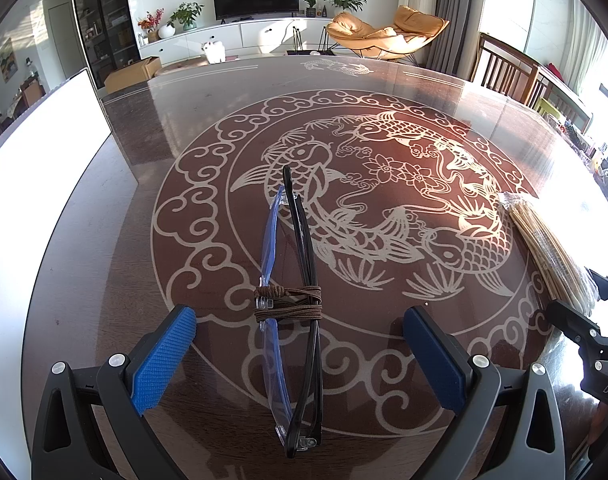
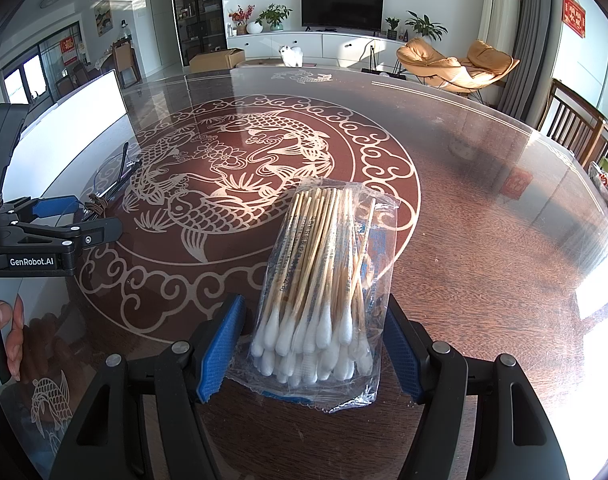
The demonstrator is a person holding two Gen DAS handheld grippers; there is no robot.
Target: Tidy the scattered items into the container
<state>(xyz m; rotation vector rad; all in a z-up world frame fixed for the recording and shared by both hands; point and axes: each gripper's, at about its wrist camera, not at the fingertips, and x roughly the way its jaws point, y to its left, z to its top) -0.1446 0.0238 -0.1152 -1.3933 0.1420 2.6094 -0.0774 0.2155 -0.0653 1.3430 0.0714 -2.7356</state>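
Note:
Folded glasses [image 1: 300, 280] with a brown cord wound round them lie on the dark table [image 1: 384, 92]. My left gripper [image 1: 300, 360] stands open astride them, its blue pads well clear on both sides. A clear packet of cotton swabs [image 2: 320, 280] rests on the table, and my right gripper [image 2: 314, 344] is shut on its near end, with the plastic edges meeting both pads. The white container [image 1: 44, 184] stands at the left. From the right wrist view I also see the left gripper [image 2: 88, 216] over the glasses [image 2: 108, 196]. The swab packet [image 1: 552, 248] and right gripper [image 1: 584, 312] show at the left wrist view's right edge.
The table [image 2: 484, 200] is round with a pale fish pattern under glass. A person's hand [image 2: 8, 328] holds the left gripper's handle. Wooden chairs [image 2: 576, 132] stand at the far right edge. The white container [image 2: 84, 112] lies along the table's left side.

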